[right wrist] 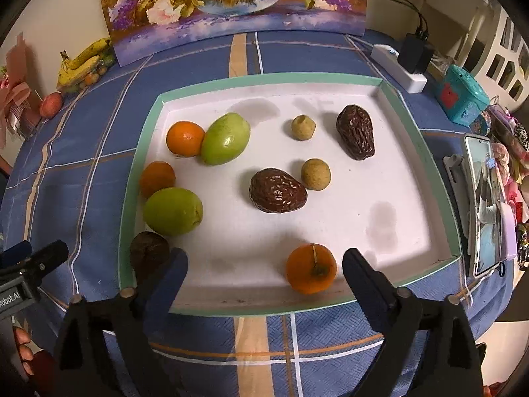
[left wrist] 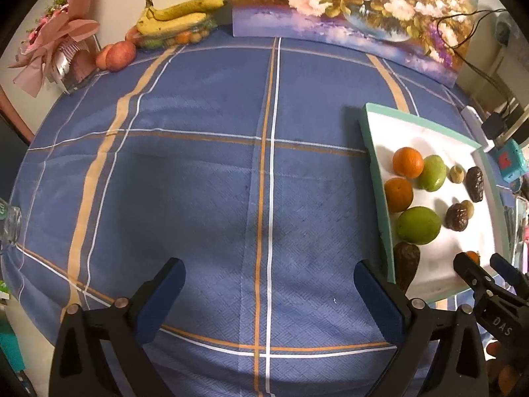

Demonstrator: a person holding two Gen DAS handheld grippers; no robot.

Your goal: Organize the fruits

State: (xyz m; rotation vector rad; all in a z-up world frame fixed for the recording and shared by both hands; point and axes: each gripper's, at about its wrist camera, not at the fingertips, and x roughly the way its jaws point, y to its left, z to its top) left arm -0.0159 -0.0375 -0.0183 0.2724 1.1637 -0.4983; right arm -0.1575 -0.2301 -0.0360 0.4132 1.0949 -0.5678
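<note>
Blue plaid cloth (right wrist: 211,337), green-rimmed tray (right wrist: 264,79) w/ oranges, green fruit, both hand-held grippers apart, empty.

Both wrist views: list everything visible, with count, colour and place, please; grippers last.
tray: 1, white with green rim, on the tablecloth
oranges: 3, orange, two at tray left, one at near edge
green fruits: 2, green, tray left
dates: 3, dark brown, centre, far right, near-left corner
small round fruits: 2, tan, tray centre
tablecloth: 1, blue with orange and white lines
bananas: 1 bunch, yellow, far left corner
apple: 1, red, beside bananas
painting: 1, flowers, at wall
bouquet: 1, pink, far left
phone: 1, right of tray
left gripper: open, over bare cloth
right gripper: open, near orange at tray edge
</note>
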